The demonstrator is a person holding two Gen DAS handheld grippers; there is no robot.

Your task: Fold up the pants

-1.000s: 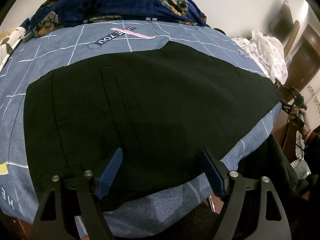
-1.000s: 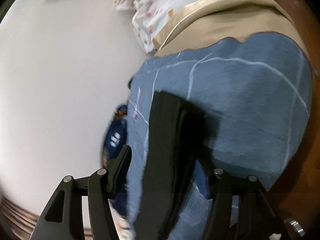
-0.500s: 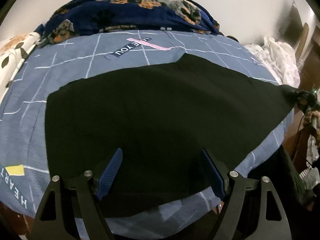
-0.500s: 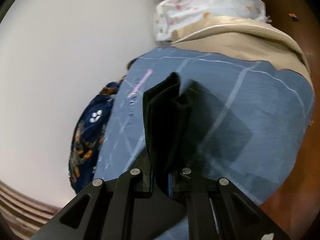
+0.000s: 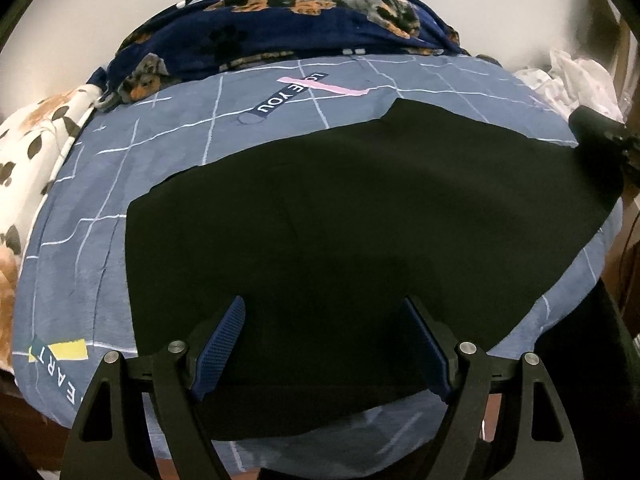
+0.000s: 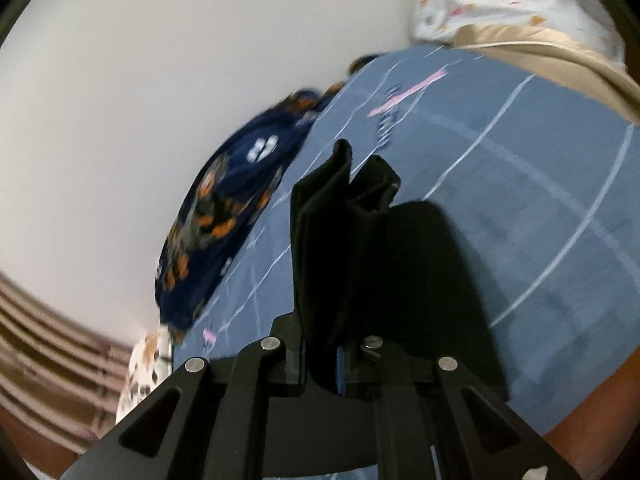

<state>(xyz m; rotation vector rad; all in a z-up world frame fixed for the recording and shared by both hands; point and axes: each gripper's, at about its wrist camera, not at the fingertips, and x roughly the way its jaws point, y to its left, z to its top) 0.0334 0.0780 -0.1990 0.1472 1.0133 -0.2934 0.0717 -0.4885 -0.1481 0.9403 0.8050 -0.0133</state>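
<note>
Black pants (image 5: 340, 220) lie flat across a blue checked bedsheet (image 5: 180, 136). My left gripper (image 5: 320, 344) is open, its blue-padded fingers (image 5: 220, 344) hovering over the near edge of the pants, holding nothing. My right gripper (image 6: 320, 360) is shut on a bunched end of the pants (image 6: 340, 232), which stands up in folds between its jaws. That gripper also shows in the left wrist view (image 5: 616, 148) at the far right end of the pants.
A navy dog-print blanket (image 5: 300, 20) is heaped at the back of the bed. A white spotted blanket (image 5: 28, 152) lies at the left. White patterned cloth (image 5: 576, 84) sits at the right. The bed's near edge (image 5: 280, 448) drops off below my left gripper.
My right gripper closed on the end of the pants and has lifted it. My left gripper has shifted right along the pants' near edge, still open.
</note>
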